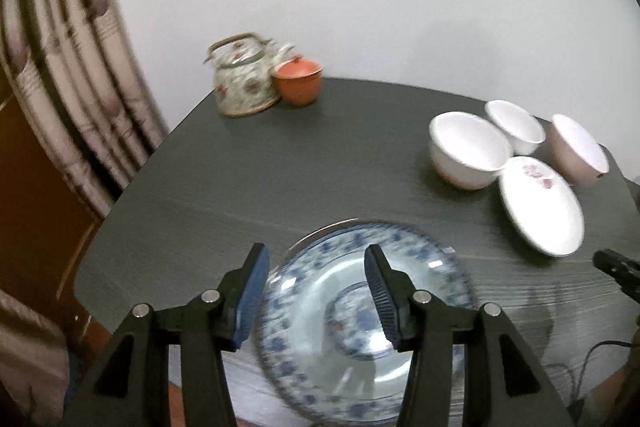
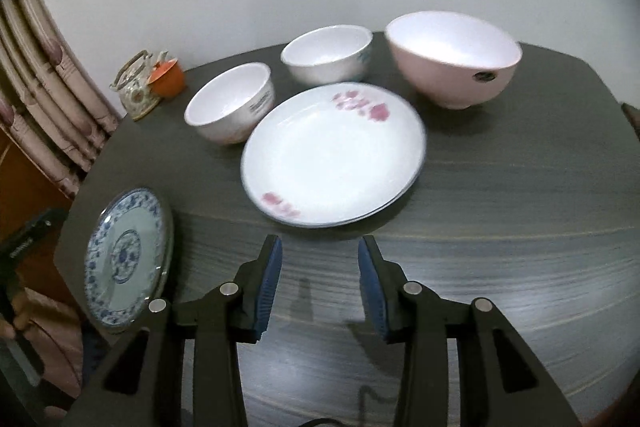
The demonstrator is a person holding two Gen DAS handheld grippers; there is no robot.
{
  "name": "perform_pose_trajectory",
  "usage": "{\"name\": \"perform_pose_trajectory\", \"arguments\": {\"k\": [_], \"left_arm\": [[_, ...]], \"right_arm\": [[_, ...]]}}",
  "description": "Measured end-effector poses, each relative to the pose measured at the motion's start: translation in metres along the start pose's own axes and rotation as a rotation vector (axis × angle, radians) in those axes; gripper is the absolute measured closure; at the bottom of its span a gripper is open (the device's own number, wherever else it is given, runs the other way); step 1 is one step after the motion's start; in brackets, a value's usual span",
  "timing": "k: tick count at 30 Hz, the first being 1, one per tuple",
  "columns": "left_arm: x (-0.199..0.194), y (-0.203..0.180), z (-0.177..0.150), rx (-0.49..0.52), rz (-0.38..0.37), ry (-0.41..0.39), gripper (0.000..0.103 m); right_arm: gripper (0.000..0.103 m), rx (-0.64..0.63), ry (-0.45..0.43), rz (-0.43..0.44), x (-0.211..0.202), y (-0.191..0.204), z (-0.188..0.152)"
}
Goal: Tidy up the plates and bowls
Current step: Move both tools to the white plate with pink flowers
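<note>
A blue-patterned plate (image 1: 344, 323) lies at the table's near edge, right under my open left gripper (image 1: 316, 259), whose jaws stand apart above its rim. It also shows in the right wrist view (image 2: 124, 255) at the left. A white plate with pink flowers (image 2: 332, 155) lies mid-table, just beyond my open, empty right gripper (image 2: 320, 251). Behind it stand two white bowls (image 2: 232, 103) (image 2: 326, 57) and a larger pink bowl (image 2: 454, 57). The left wrist view shows the white plate (image 1: 540, 203) and bowls (image 1: 466, 149) at the right.
A patterned teapot (image 1: 244, 79) and an orange lidded cup (image 1: 298, 81) stand at the far left corner of the dark grey table (image 1: 280, 167). A curtain (image 1: 68, 67) hangs to the left. The right gripper's tip (image 1: 618, 269) shows at the right edge.
</note>
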State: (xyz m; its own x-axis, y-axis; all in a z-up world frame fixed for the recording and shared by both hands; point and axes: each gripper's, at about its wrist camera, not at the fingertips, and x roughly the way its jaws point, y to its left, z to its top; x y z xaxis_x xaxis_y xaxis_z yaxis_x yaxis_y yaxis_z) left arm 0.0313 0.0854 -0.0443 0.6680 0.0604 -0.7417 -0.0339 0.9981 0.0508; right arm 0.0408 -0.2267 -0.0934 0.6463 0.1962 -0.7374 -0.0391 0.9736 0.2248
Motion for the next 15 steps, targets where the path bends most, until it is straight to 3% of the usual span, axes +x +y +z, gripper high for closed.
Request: {"name": "perform_pose_trajectory", "arguments": {"k": [5,9,12,15], "left_arm": [[-0.001,-0.049,0.02,0.06,-0.058,-0.005,0.052],[0.009,-0.09,0.03,0.088,-0.152,0.013,0.051],[0.025,-0.116,0.035,0.081,-0.211,0.041,0.048],[0.048,-0.14,0.044,0.054,-0.279,0.098,0.048]], "right_arm": [[0.065,0.014,-0.01,-0.025,0.002,-0.024,0.011],[0.065,0.015,-0.01,-0.038,0.005,-0.038,0.021],[0.059,0.041,0.002,-0.015,0.011,-0.047,0.026],[0.058,0.07,0.021,-0.001,0.022,-0.059,0.033]]}}
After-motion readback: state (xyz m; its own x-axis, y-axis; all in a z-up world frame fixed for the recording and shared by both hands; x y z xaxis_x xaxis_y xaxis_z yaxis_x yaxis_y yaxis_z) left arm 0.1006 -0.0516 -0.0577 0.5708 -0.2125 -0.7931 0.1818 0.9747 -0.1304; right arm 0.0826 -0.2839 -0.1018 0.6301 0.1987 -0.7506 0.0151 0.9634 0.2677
